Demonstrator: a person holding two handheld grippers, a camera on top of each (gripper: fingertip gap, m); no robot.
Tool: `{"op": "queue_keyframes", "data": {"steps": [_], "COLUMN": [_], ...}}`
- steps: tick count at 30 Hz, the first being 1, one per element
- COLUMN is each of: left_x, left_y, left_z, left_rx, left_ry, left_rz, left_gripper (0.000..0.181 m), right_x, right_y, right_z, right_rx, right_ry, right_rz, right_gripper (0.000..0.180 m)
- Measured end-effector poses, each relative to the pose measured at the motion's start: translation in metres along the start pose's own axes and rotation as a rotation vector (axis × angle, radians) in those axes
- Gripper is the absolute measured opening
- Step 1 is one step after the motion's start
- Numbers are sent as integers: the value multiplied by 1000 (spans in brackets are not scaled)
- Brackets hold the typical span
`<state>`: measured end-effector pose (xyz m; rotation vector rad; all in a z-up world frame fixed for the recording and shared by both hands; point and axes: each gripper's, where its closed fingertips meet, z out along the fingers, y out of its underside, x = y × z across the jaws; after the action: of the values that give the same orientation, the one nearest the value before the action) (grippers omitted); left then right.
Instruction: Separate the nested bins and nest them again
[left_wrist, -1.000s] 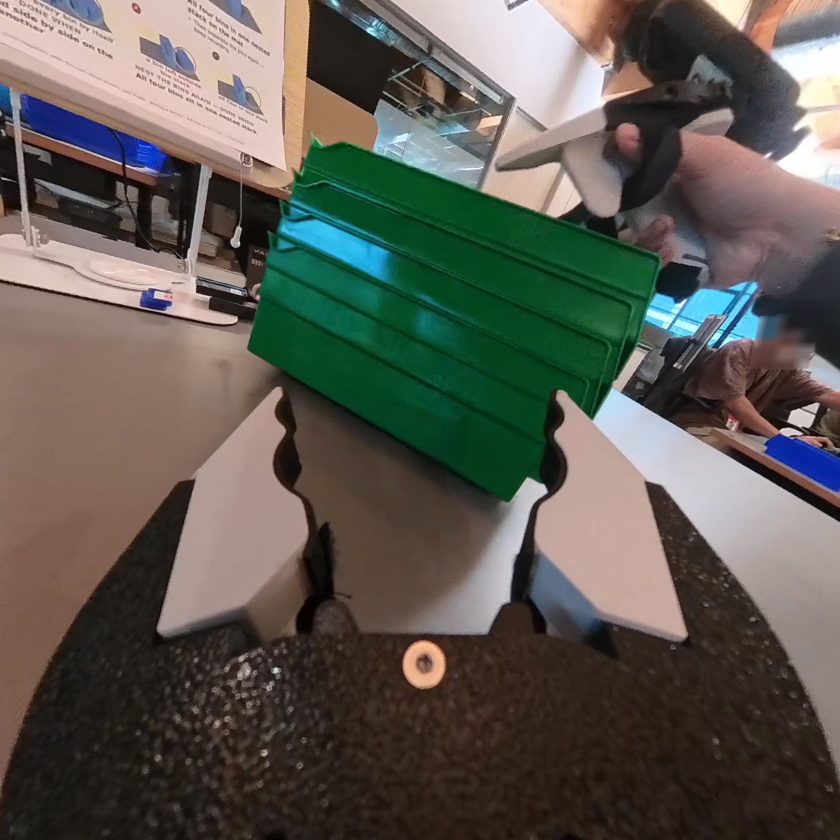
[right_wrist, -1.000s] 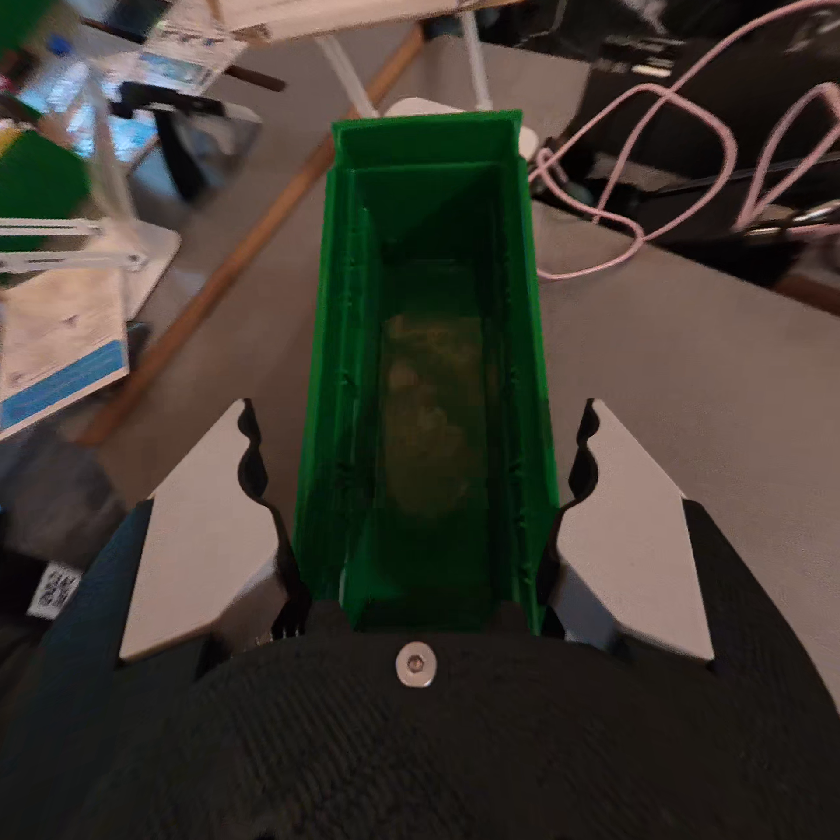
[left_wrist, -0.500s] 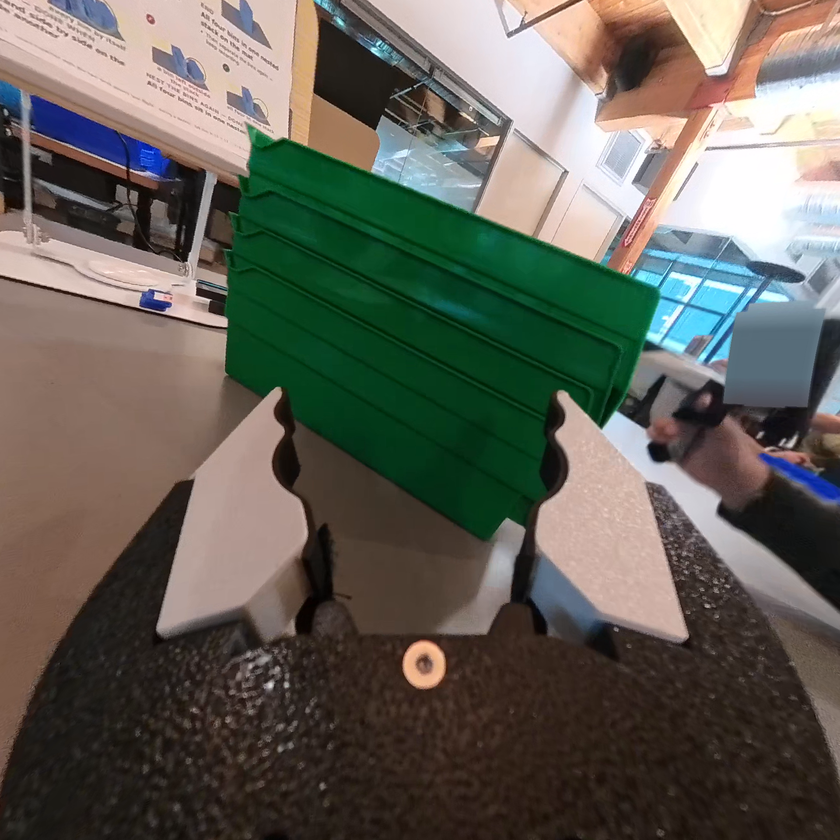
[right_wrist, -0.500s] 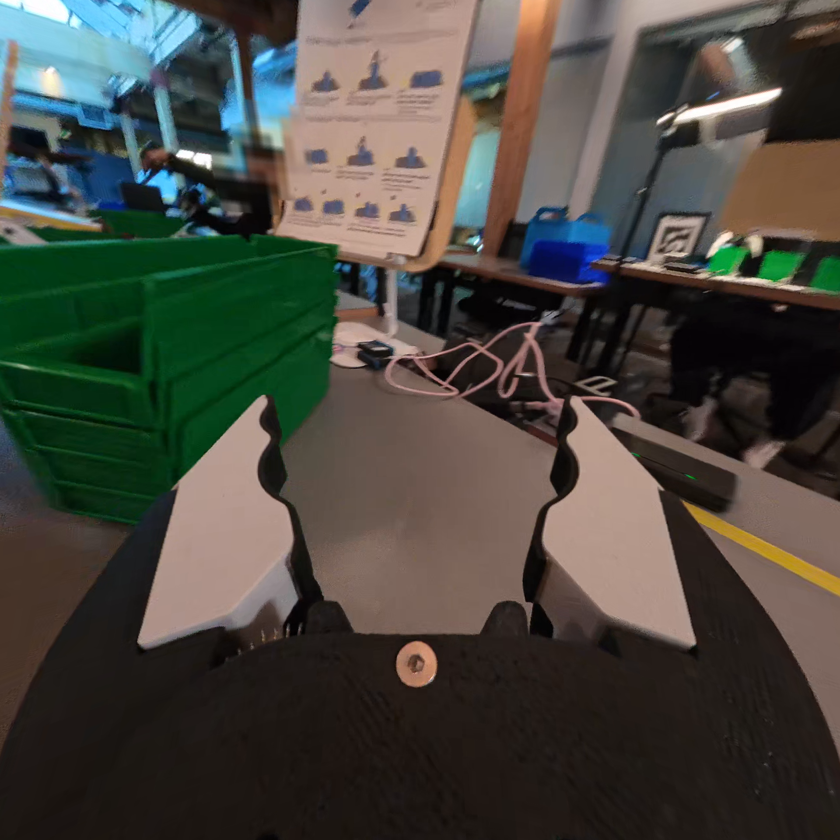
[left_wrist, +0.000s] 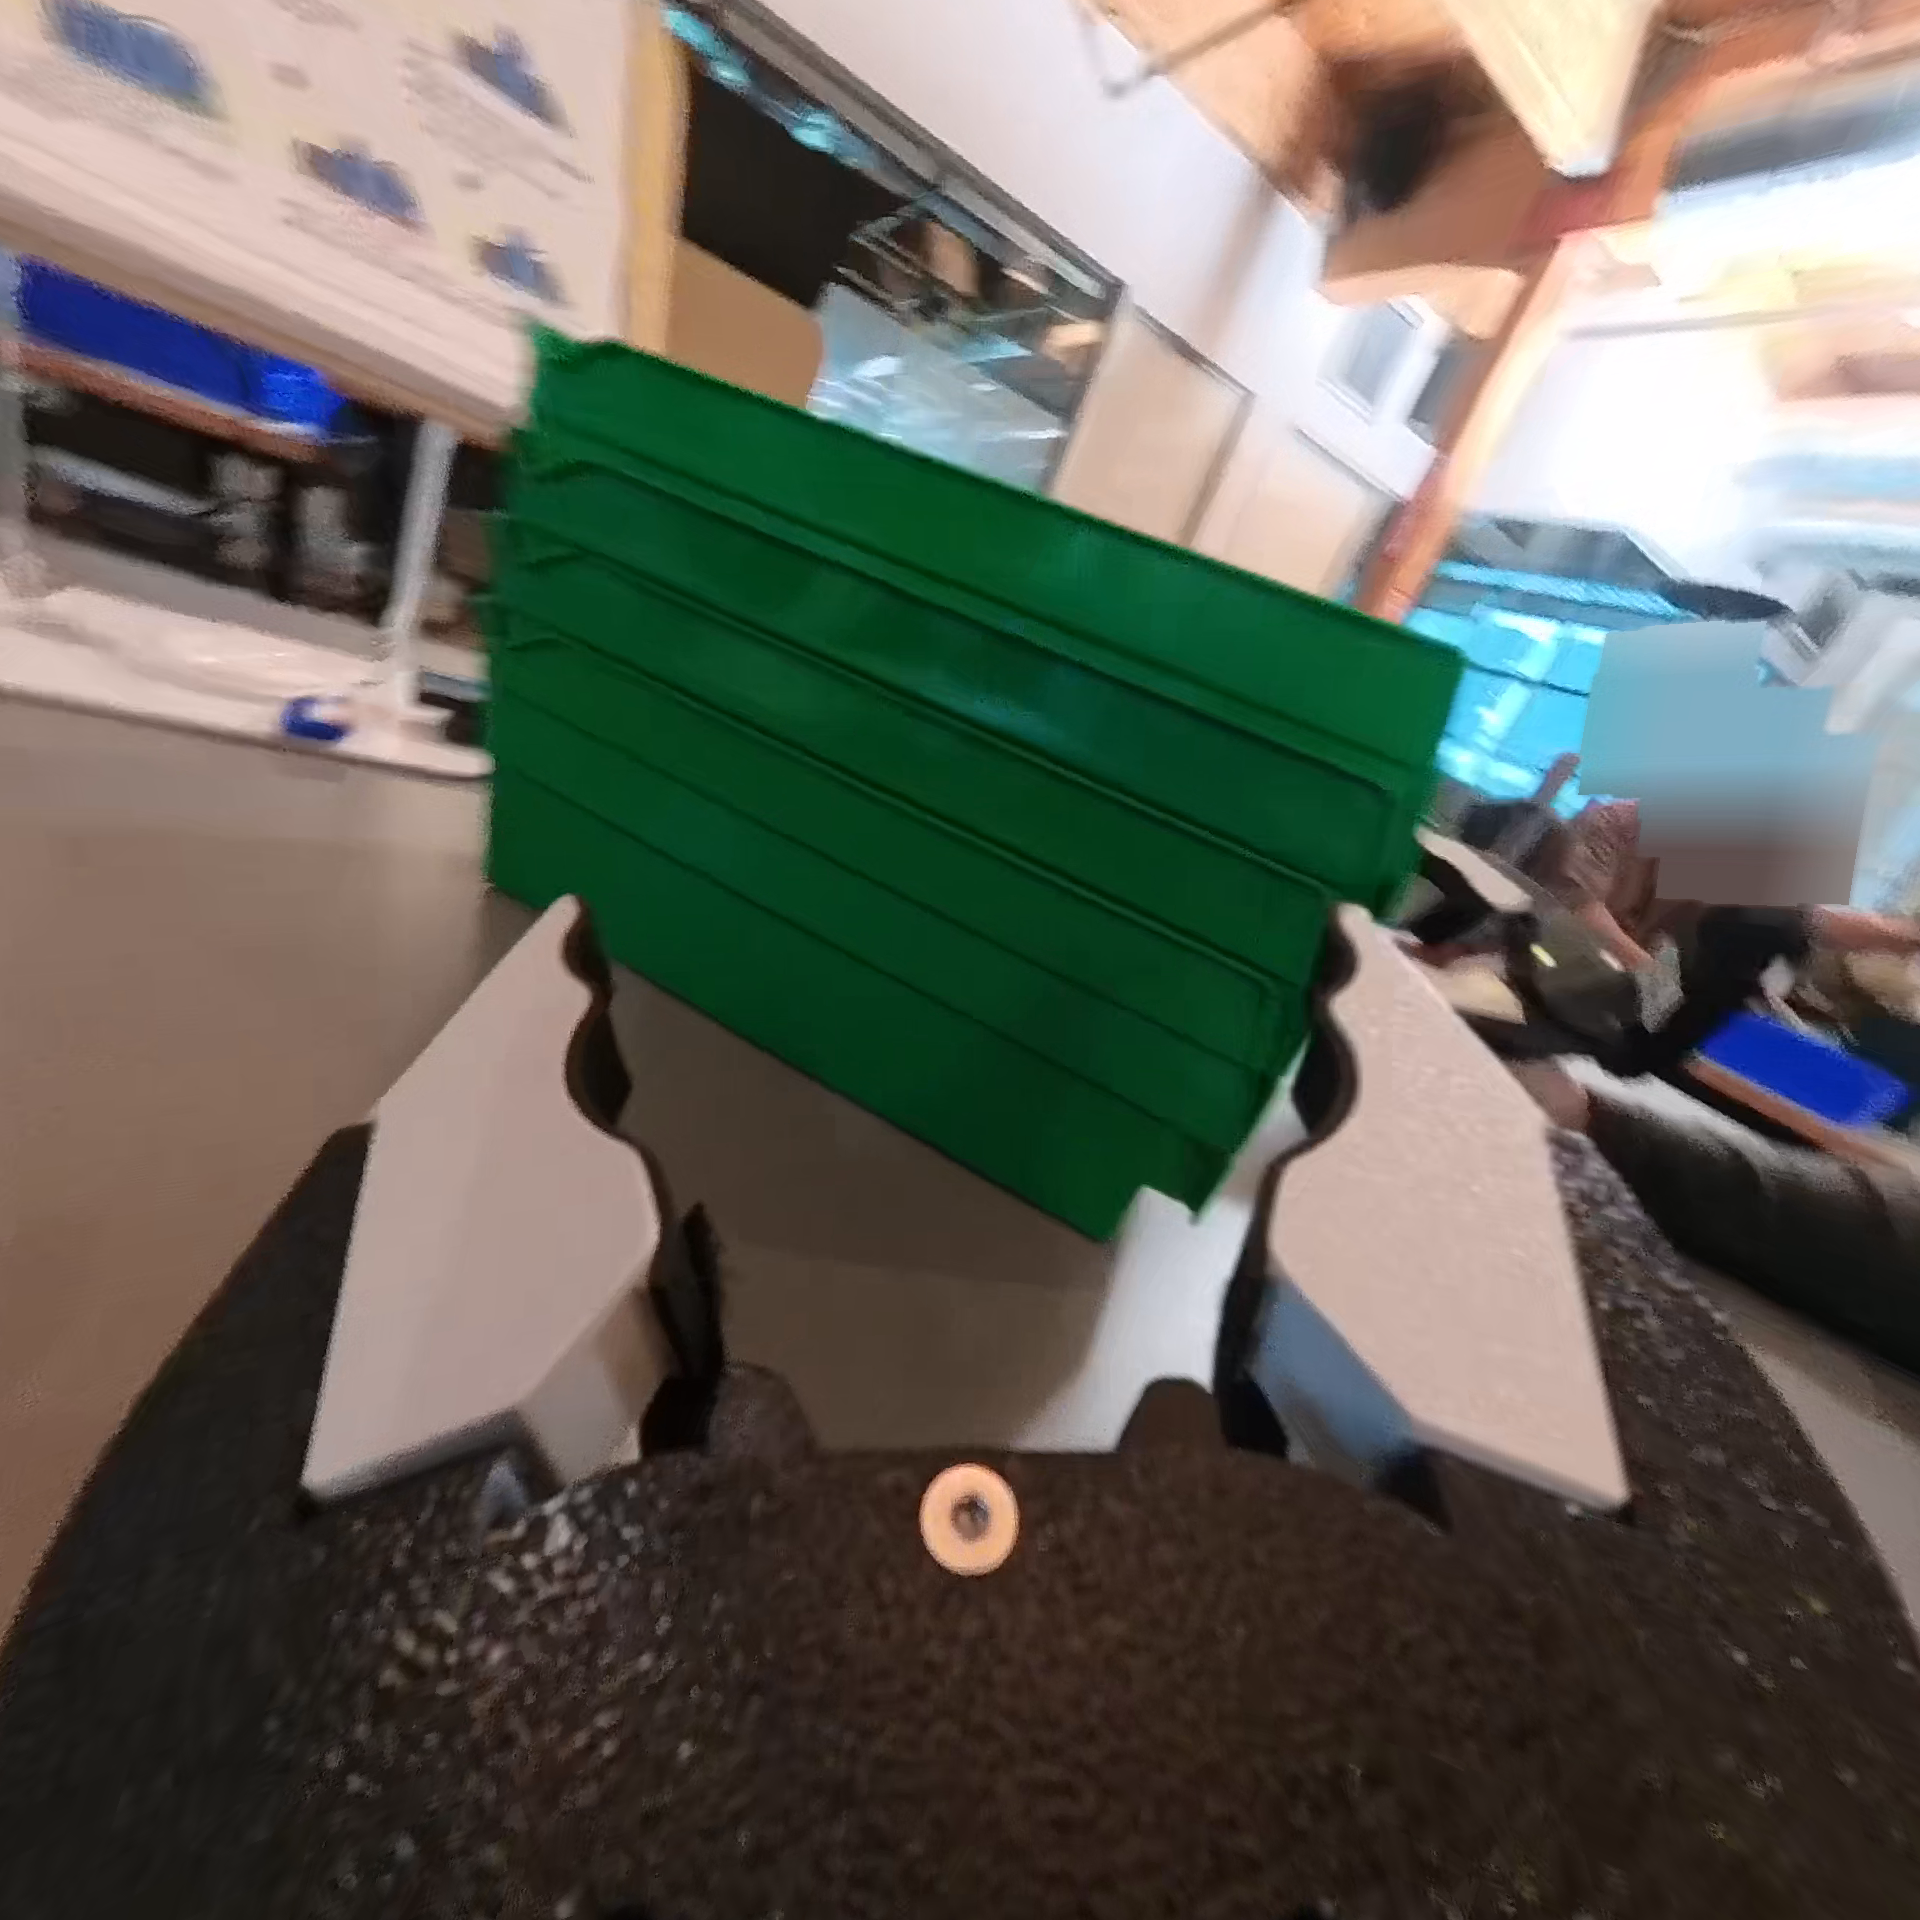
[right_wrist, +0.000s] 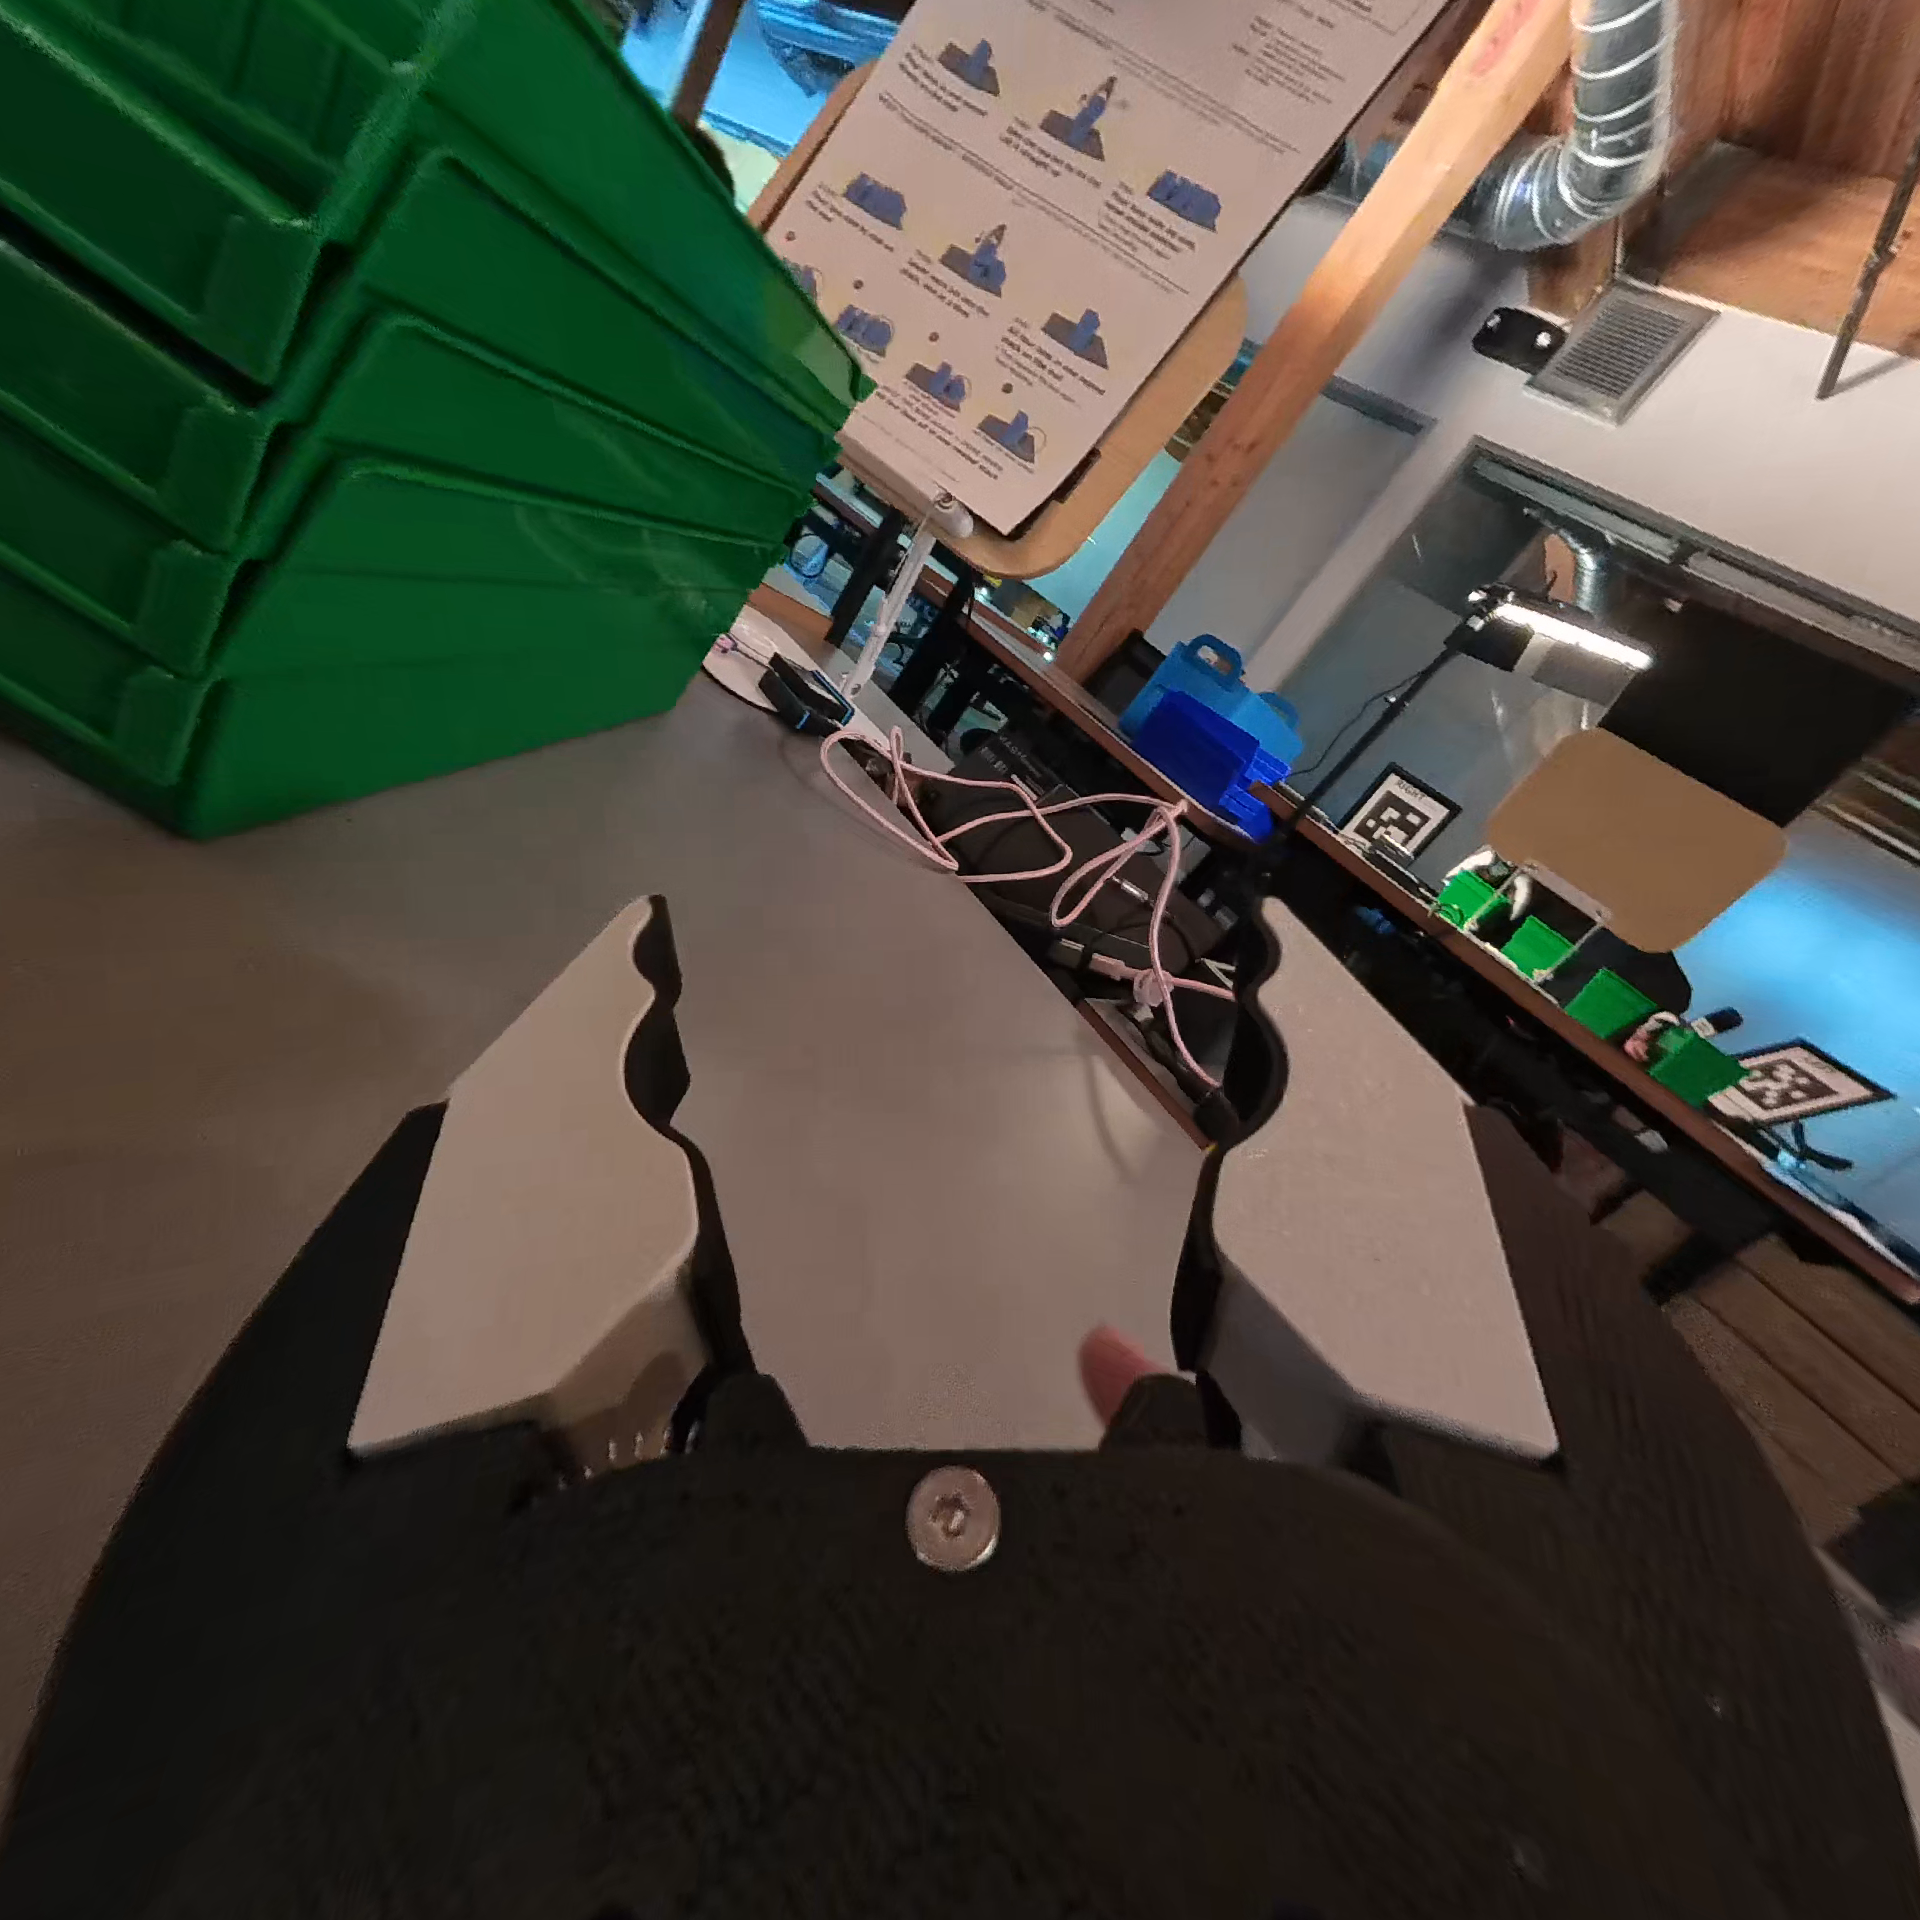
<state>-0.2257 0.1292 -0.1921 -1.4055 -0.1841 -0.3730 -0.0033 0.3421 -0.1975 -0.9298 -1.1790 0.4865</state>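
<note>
Sitting nested on grey surface (right_wrist: 312, 1039), green bins (left_wrist: 935, 831) form one stack; left claw (left_wrist: 956, 1039) wide, empty, facing stack side; right claw (right_wrist: 951, 997) wide, empty, beside stack — likely between grips.

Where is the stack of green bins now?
The bins stand nested on the grey table: straight ahead in the left wrist view, and at the upper left in the right wrist view, near the pink cable.

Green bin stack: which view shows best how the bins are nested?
The right wrist view. It is sharp and shows the green bin stack from a corner, with stepped rims and open fronts. The left wrist view shows only one long side, motion-blurred, behind the open left gripper.
</note>
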Motion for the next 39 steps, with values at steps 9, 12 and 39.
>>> {"op": "queue_keyframes", "data": {"steps": [9,12,39], "left_x": [56,55,11], "left_y": [53,61,38], "left_z": [41,50,39], "left_rx": [-229,-287,-208], "left_ry": [13,-47,-335], "left_rz": [367,407,477], "left_gripper": [159,159,149], "right_x": [7,5,0], "right_y": [12,10,11], "right_z": [4,5,2], "right_rx": [-14,0,-14], "right_ry": [-42,-57,-62], "right_rz": [219,218,162], "right_gripper": [105,104,103]}}
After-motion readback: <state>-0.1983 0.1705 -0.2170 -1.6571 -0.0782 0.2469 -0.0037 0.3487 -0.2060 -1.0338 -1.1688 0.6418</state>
